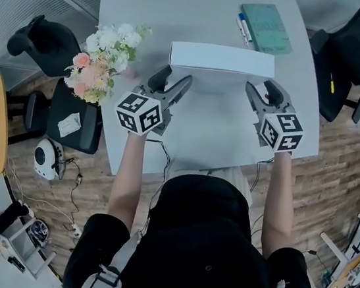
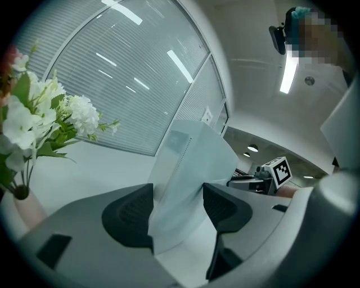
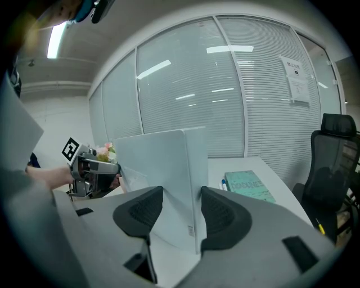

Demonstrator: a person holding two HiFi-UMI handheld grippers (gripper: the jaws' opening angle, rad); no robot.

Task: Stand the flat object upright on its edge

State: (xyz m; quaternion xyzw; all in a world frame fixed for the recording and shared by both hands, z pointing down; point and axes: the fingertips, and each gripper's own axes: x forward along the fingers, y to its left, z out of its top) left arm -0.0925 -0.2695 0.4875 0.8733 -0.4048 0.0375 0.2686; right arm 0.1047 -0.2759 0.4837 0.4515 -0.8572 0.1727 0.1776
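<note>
1. White table (image 1: 201, 133) carried flowers (image 1: 102, 62) and a teal book (image 1: 266, 27).
2. Mid-table, the flat white box (image 1: 222, 59) stood upright on its long edge.
3. Each end was clamped: left gripper (image 1: 176, 77) on one, right gripper (image 1: 261, 86) on the other.

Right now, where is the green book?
The book lies at the far right of the table in the head view, beyond the white box, pens along its left edge.

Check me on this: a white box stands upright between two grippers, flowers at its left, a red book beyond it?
The book is teal, not red; the head view shows it. The white box does stand upright between the left gripper and right gripper, flowers at its left.
</note>
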